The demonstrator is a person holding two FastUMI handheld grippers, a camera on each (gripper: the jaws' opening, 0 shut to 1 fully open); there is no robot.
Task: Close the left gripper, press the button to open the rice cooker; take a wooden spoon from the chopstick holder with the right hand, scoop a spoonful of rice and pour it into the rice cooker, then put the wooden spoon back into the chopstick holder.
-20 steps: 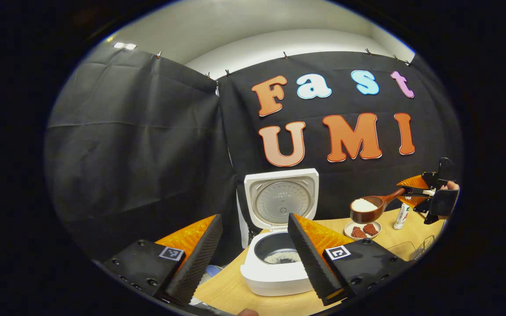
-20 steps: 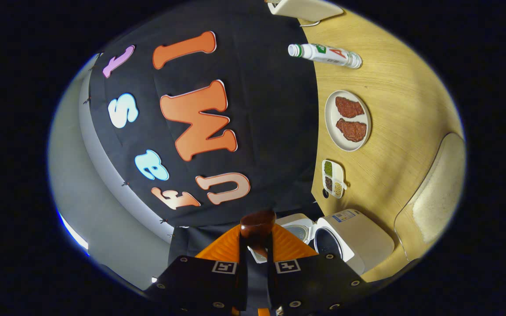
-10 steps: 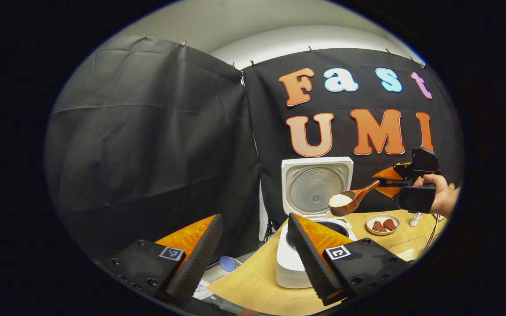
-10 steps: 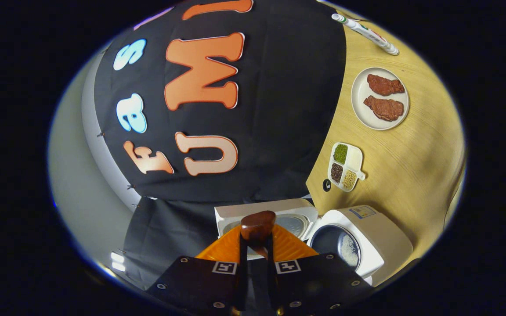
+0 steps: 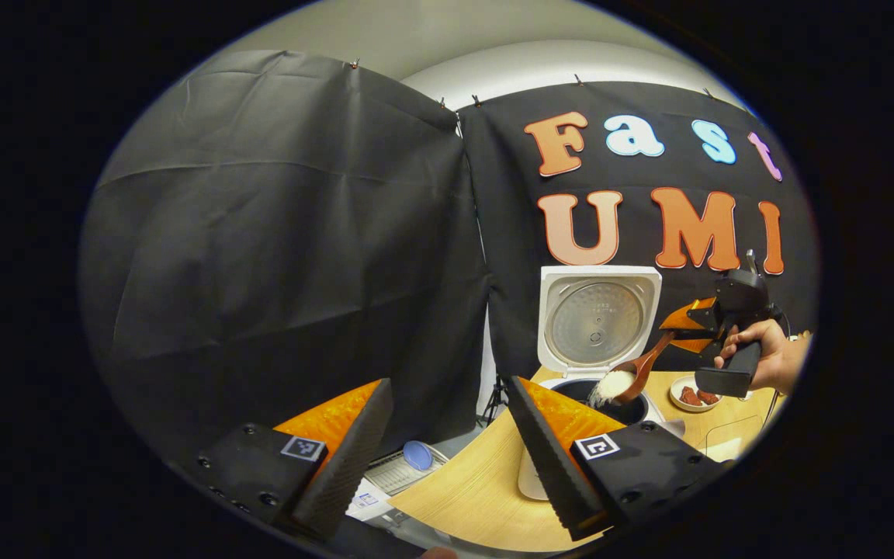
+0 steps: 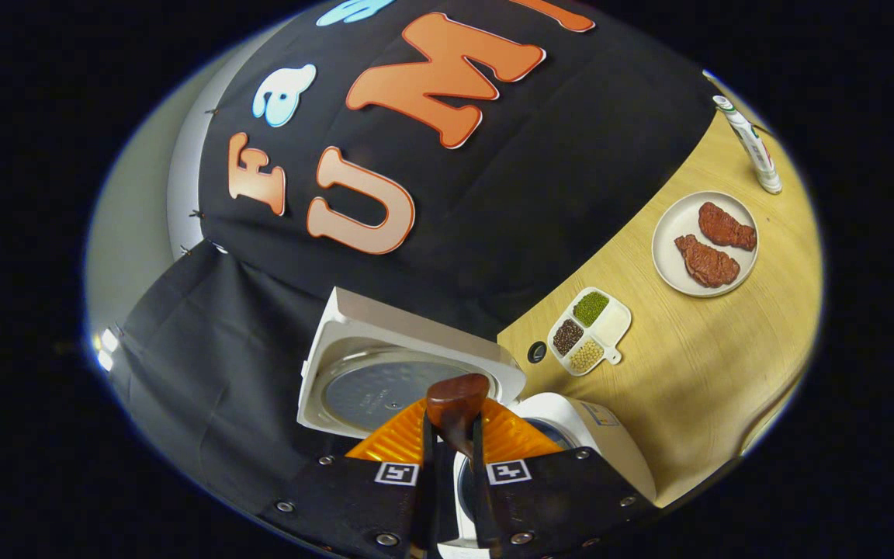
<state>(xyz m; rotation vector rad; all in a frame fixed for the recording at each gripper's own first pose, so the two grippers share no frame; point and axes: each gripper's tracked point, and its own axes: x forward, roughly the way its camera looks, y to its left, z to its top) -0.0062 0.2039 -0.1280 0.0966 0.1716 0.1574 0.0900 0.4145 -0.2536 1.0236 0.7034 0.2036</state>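
Wooden spoon (image 5: 643,366) tilts bowl-down over the open rice cooker (image 5: 601,353), white rice (image 5: 610,384) spilling from it toward the dark inner pot. The right tool (image 6: 453,441) is clamped on the spoon's handle, a hand (image 5: 765,363) holding it. The left tool (image 5: 447,435) hangs apart, gripping nothing, near the edge of the desk (image 6: 719,349). A plate (image 6: 676,233) with two brown pieces sits beside a divided dish (image 6: 590,332).
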